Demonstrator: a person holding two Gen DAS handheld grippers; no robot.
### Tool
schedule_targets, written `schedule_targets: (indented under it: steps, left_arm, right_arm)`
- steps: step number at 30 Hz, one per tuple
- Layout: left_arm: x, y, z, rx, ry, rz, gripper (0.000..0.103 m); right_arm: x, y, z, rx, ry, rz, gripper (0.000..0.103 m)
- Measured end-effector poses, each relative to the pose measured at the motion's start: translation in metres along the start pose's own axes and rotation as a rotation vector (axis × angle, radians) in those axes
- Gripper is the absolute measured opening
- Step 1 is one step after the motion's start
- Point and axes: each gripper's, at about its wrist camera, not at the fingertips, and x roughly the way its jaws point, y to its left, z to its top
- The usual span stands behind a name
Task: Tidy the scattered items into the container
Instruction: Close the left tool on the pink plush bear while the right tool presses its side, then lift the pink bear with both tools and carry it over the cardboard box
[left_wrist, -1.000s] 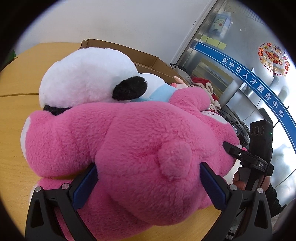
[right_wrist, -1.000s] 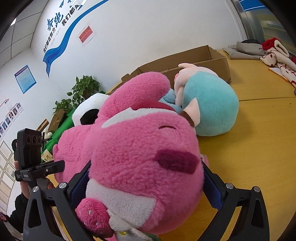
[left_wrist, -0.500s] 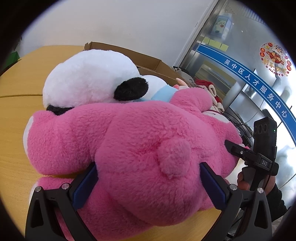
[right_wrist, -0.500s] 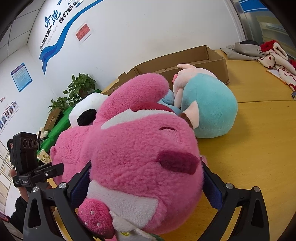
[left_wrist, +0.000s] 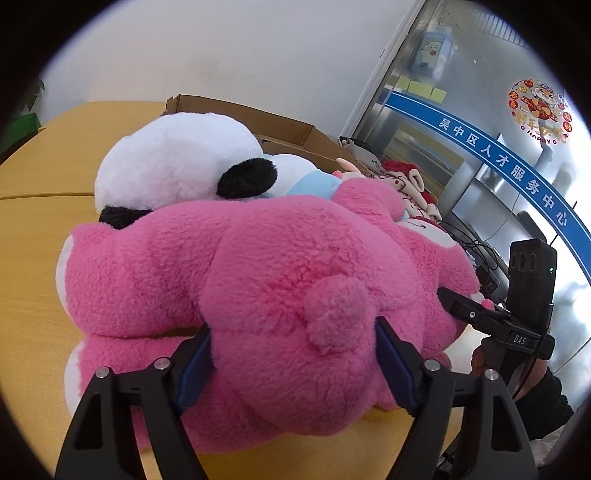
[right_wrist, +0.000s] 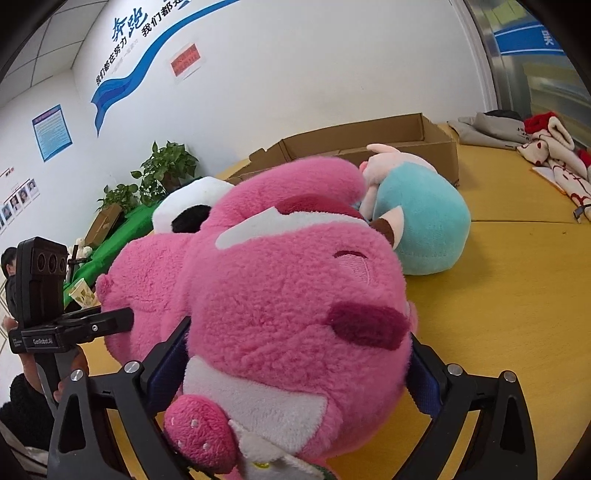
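Pink plush bear (left_wrist: 258, 280) lies lengthwise between our grippers, the cardboard box (right_wrist: 388, 144) beyond it at twelve o'clock: left gripper (left_wrist: 295, 354), jaws just closing, squeezes its rump, right gripper (right_wrist: 295, 365) brackets its head.

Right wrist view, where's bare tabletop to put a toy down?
Bare yellow wooden tabletop lies right of the big pink plush bear, in front of the teal round plush, up to the red-and-white cloth toys. It is crowded where bear, teal plush and black-and-white plush press before the brown cardboard box.
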Motion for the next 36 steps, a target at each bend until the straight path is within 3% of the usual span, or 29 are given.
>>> schedule_targets:
  steps: [7,12,14,23,28,32,36]
  left_arm:
    - [-0.011,-0.016,-0.003,0.009,-0.021,-0.001,0.076]
    - [-0.012,-0.022,0.009,0.008,0.009,0.011,0.076]
    - [-0.015,-0.026,0.015,0.018,0.014,0.009,0.069]
    - [-0.031,-0.037,0.042,0.061,-0.033,-0.010,0.061]
    - [-0.023,-0.031,0.044,0.047,-0.012,-0.037,0.058]
    - [-0.015,-0.030,0.041,0.053,0.013,-0.048,0.050]
    - [-0.017,-0.025,0.045,0.037,-0.003,-0.071,0.048]
  right_arm:
    - [-0.014,-0.007,-0.008,0.049,0.001,0.002,0.098]
    - [-0.021,-0.007,-0.008,0.066,0.013,-0.009,0.098]
    - [-0.025,-0.004,-0.004,0.062,0.015,-0.017,0.098]
    - [-0.043,0.000,0.022,0.074,-0.029,-0.026,0.093]
    - [-0.045,-0.002,0.026,0.067,-0.029,-0.034,0.091]
    - [-0.036,-0.009,0.021,0.095,-0.002,-0.045,0.089]
    - [-0.038,-0.013,0.023,0.108,-0.031,-0.022,0.089]
